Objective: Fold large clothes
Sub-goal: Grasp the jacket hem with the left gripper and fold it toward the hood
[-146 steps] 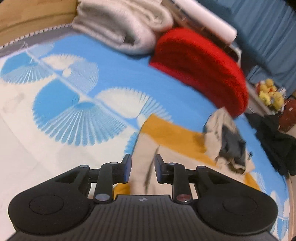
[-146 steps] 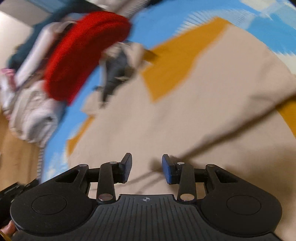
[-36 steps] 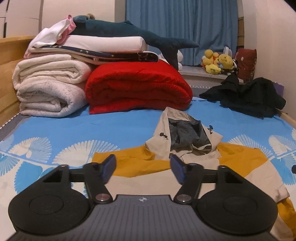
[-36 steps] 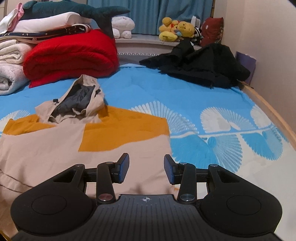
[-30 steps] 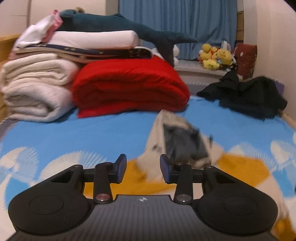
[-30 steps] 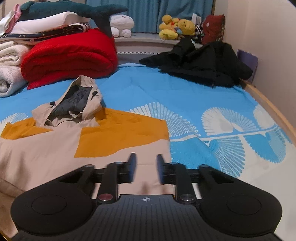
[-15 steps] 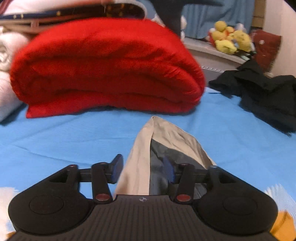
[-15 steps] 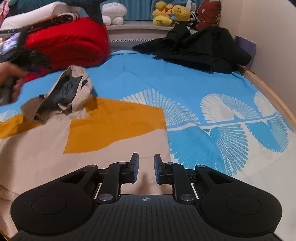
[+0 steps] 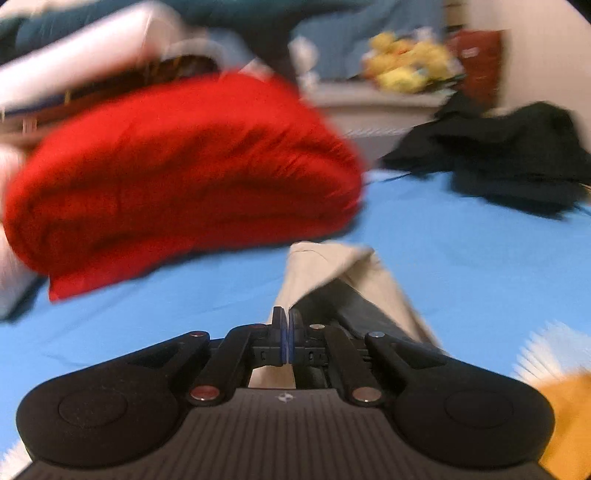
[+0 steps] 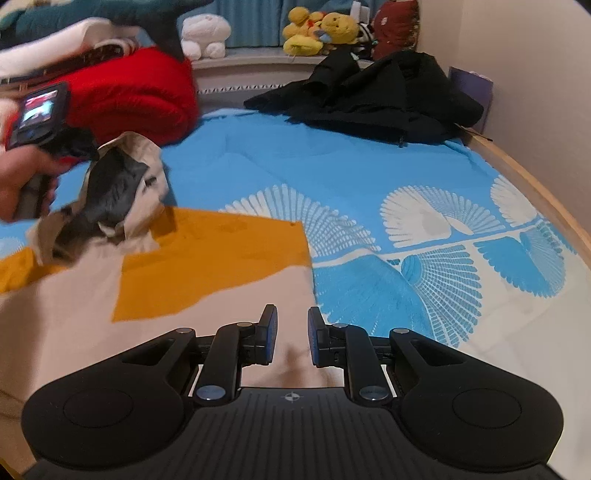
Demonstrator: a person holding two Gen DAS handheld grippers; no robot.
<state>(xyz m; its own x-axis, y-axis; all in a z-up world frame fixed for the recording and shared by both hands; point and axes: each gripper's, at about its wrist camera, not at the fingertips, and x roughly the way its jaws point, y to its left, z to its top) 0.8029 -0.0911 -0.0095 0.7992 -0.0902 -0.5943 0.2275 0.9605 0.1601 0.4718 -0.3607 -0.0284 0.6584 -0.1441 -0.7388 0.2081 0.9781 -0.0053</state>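
Observation:
A large beige and mustard hoodie (image 10: 184,258) lies flat on the blue patterned bed. Its beige hood (image 9: 332,273) with grey lining stands lifted off the bed. My left gripper (image 9: 287,332) is shut on the hood's edge; in the right wrist view it is at the far left, held in a hand (image 10: 40,147) by the raised hood (image 10: 122,184). My right gripper (image 10: 290,332) is open and empty, low over the beige body near the hoodie's right edge.
A folded red blanket (image 9: 177,166) lies just behind the hood, with white bedding stacked beside it. A black garment (image 10: 376,96) is heaped at the back right. Plush toys (image 10: 317,29) sit on the far ledge. A wooden bed edge (image 10: 535,184) runs along the right.
My left gripper moved forward to the hood, closed on its edge and lifted it. My right gripper opened slightly from nearly closed and stayed over the hoodie body.

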